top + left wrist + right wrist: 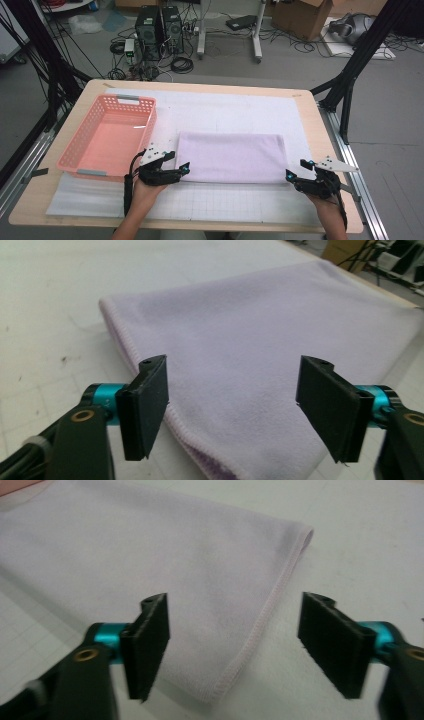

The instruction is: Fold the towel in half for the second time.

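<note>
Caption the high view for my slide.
Open left gripper and right gripper flank a folded lilac towel beside a pink basket.

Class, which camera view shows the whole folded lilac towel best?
The high view: the towel lies there complete, all four edges visible on the white mat. The left gripper view gives one near corner and its hem; the right gripper view gives the opposite near corner with its stitched edge.
</note>
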Available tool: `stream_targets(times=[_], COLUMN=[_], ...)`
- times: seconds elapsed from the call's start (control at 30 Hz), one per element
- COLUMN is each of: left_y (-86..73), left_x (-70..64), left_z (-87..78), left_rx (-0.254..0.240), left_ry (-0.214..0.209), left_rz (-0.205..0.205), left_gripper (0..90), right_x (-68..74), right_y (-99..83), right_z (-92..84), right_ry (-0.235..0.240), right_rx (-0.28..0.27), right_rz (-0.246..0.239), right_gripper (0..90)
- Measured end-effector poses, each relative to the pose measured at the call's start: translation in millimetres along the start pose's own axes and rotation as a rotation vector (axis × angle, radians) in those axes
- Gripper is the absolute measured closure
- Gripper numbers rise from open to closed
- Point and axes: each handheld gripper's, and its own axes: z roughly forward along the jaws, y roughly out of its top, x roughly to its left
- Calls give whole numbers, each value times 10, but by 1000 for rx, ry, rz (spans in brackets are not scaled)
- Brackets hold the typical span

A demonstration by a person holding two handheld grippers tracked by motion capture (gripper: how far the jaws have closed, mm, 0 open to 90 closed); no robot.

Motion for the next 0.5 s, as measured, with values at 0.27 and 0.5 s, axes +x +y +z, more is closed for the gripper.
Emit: stream_targets(times=[0.27,0.5], left_y=[15,10], left_x=[0,0], left_z=[-70,-88], left_rx=[-27,-30], left_ry=[21,19], left_rz=[6,3], left_gripper=[208,208], right_x=[41,49], right_y=[34,35], right_z=[-10,6], right_ry=[36,71], right_rx=[-17,-19], right_rz=[-14,-6], right_gripper=[207,206])
